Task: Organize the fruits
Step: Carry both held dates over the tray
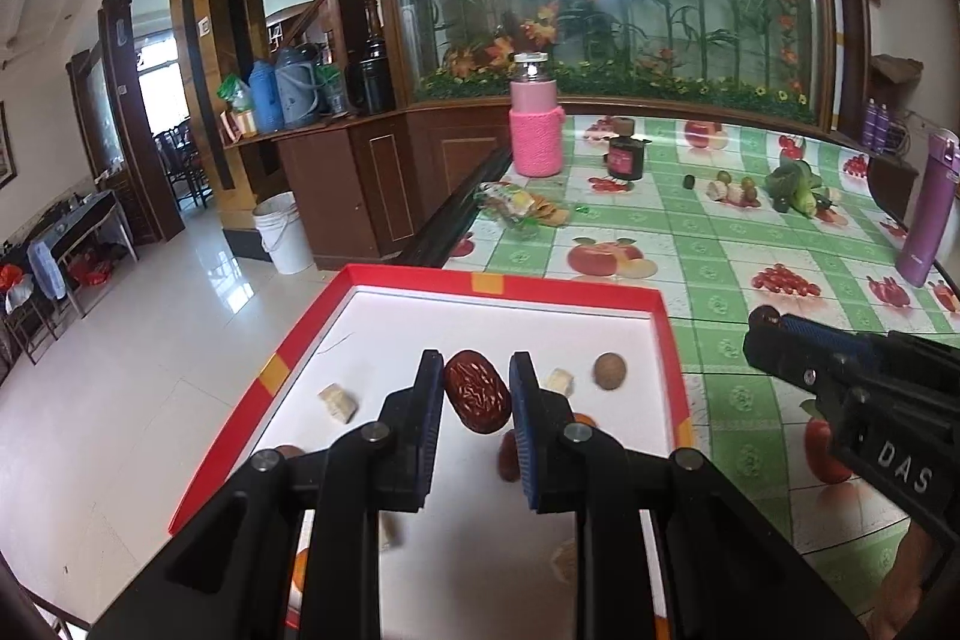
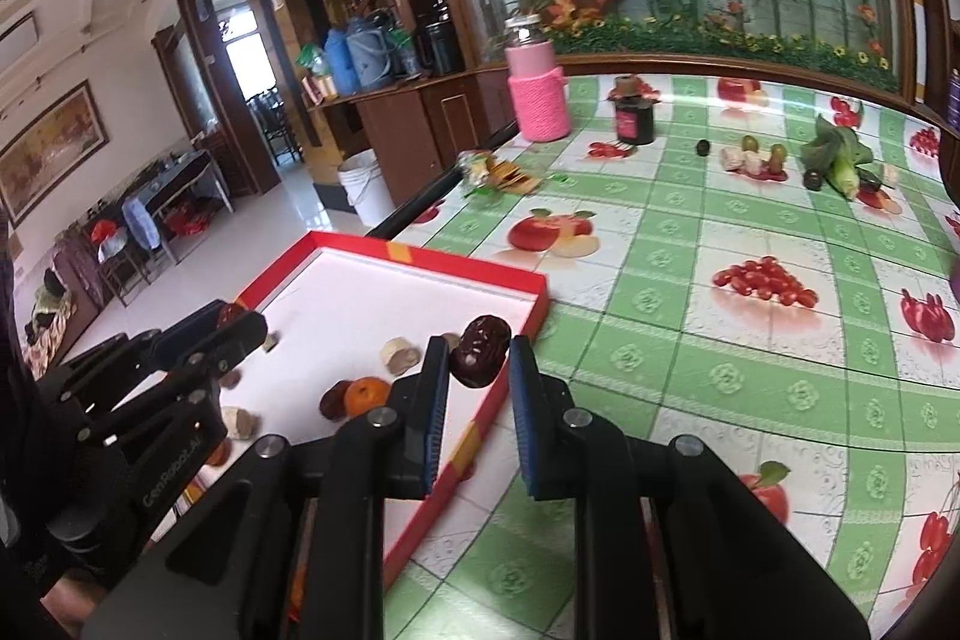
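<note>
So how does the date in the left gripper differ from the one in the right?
The left gripper's date is brighter red-brown with pale wrinkles; the right gripper's date looks darker, nearly black. The left one hangs over the middle of the red tray, the right one at its edge. Both are wrinkled ovals clamped between jaws.

We note a shallow cardboard tray, red-rimmed with orange patches, white inside. Wrinkled dark-red dried date between black tongs with blue pads. Worktop cloth: green-and-white check, printed red fruit. Pink knitted-sleeve bottle; purple flask.
</note>
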Available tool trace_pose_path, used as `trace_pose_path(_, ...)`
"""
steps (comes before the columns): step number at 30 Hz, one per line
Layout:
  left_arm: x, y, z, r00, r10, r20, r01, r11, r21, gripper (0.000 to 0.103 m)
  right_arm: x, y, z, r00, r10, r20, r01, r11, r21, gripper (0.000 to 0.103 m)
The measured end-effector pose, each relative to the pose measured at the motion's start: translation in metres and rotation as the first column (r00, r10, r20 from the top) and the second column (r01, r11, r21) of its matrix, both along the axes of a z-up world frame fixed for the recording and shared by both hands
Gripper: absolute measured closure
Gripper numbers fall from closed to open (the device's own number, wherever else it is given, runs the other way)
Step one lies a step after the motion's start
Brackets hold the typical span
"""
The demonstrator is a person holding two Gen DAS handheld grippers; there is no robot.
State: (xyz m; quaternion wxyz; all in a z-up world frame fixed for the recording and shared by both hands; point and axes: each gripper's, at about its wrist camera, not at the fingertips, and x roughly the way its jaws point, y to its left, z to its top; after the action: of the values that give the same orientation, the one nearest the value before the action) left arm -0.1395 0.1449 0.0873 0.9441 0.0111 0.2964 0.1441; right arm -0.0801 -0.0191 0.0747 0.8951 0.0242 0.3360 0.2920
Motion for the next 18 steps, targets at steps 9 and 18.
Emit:
trace_pose_path(9, -0.011, 0.026, -0.011, 0.998, 0.055, -0.023, -0.055, 0.998, -0.001, 0.082, -0.012, 0.031, -0.019, 0.994, 0.092, -0.057, -0.093, 0.995, -0.021, 0.081)
trace_pose_path(18, -0.029, 0.052, -0.016, 0.994, 0.104, -0.028, -0.104, 0.995, -0.006, 0.082, -0.023, 0.041, -0.025, 0.992, 0.116, -0.052, -0.119, 0.992, -0.047, 0.081)
